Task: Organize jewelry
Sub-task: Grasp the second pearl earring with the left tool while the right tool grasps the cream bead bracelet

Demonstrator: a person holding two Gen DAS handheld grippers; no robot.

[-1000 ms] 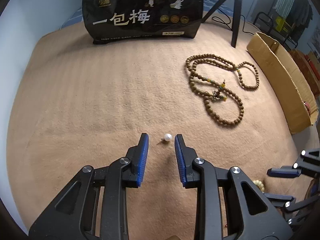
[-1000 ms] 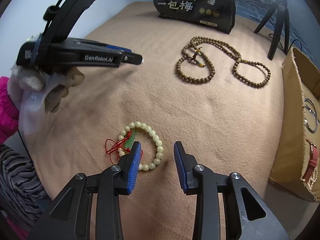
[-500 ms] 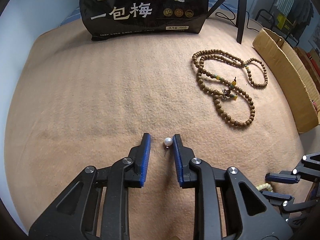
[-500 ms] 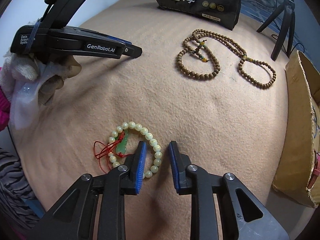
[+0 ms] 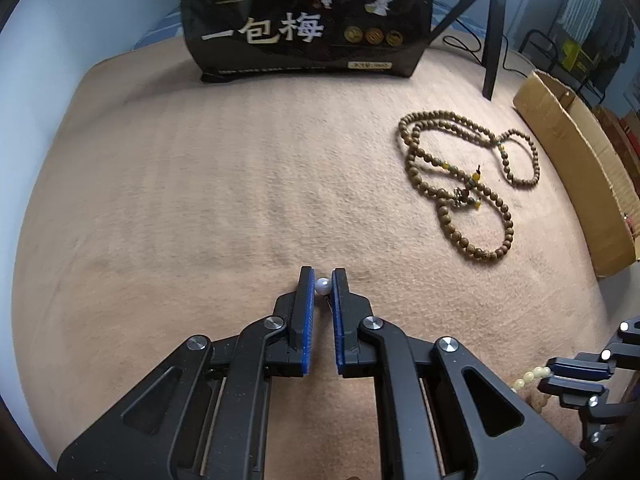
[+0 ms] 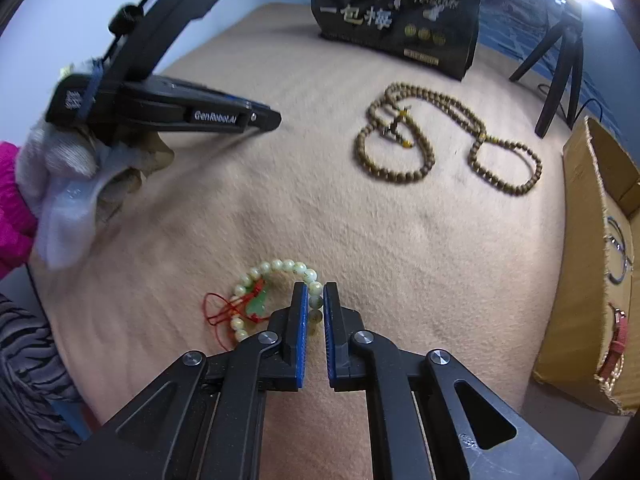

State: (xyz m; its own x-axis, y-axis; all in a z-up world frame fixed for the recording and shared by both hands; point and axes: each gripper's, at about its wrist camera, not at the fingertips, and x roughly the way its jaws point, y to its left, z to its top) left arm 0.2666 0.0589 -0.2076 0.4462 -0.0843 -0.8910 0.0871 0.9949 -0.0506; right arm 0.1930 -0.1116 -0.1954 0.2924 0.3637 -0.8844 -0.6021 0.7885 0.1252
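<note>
Between the blue pads of my left tongs (image 5: pixel 323 286) sits a small white pearl (image 5: pixel 323 286), pinched at the very tips, with a thin pin trailing from it back toward my camera along the line of the fingers; half a second ago these pads stood wider apart and the pearl only touched the right one. My right tongs (image 6: pixel 315 300) are narrowed onto the near right arc of the pale bead bracelet (image 6: pixel 280 272), with a few beads showing in the slim gap between the pads, whereas a moment ago the gap was broader. That bracelet lies flat on the tan blanket (image 6: pixel 280 184), its green pendant (image 6: pixel 258 304) and red cord (image 6: pixel 216 312) spilling out to the left of the pads. Farther off, the long brown bead necklace (image 5: pixel 460 184) lies in loops, its long axis running from near my side away toward the far right, well apart from both tongs. Behind it stands the black printed bag (image 5: pixel 308 20), with a tripod (image 5: pixel 492 32) to its right and an open cardboard box (image 6: pixel 600 264) along the right edge of the blanket. From the right wrist view, the gloved hand (image 6: pixel 76 172) holding my left tongs hovers at the left.
</note>
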